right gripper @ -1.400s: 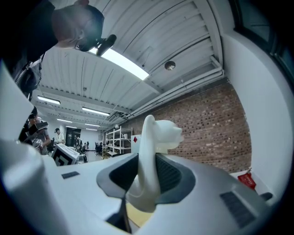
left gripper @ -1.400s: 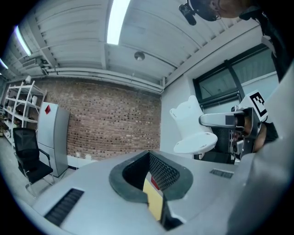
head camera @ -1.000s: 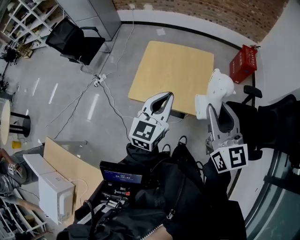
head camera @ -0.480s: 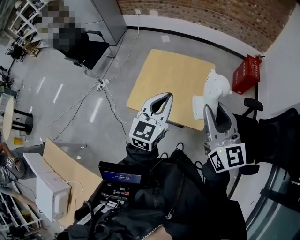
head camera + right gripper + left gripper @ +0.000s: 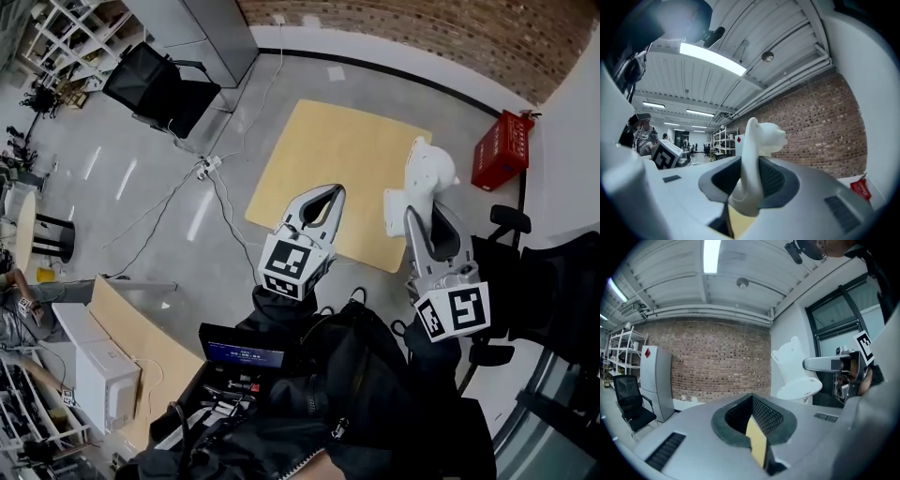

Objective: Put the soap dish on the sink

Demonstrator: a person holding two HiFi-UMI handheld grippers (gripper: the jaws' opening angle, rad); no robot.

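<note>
- Right gripper view is showing the right gripper [image 5: 749, 185] clamping its partly closed jaws on the white soap dish [image 5: 757, 140]. The dish's lower edge is sitting between the pads, and its moulded, animal-like back is rising above them.
- Head view is showing the dish hanging in the air, lined up with the right edge of a wooden table [image 5: 328, 150] and touching nothing but the jaws.
- Left gripper [image 5: 330, 195] is riding beside it, apart from the dish, with its jaws together and nothing between them.
- Further out, a red crate [image 5: 502, 148] is standing near the brick wall and a black office chair [image 5: 150, 80] is sitting on the grey floor. No sink is appearing in any view.
- Judging from this, the carrying step is in hand: the dish is gripped but not yet placed.
- Next move is calling for finding the sink, lowering the dish level onto it, then easing the jaws apart.
</note>
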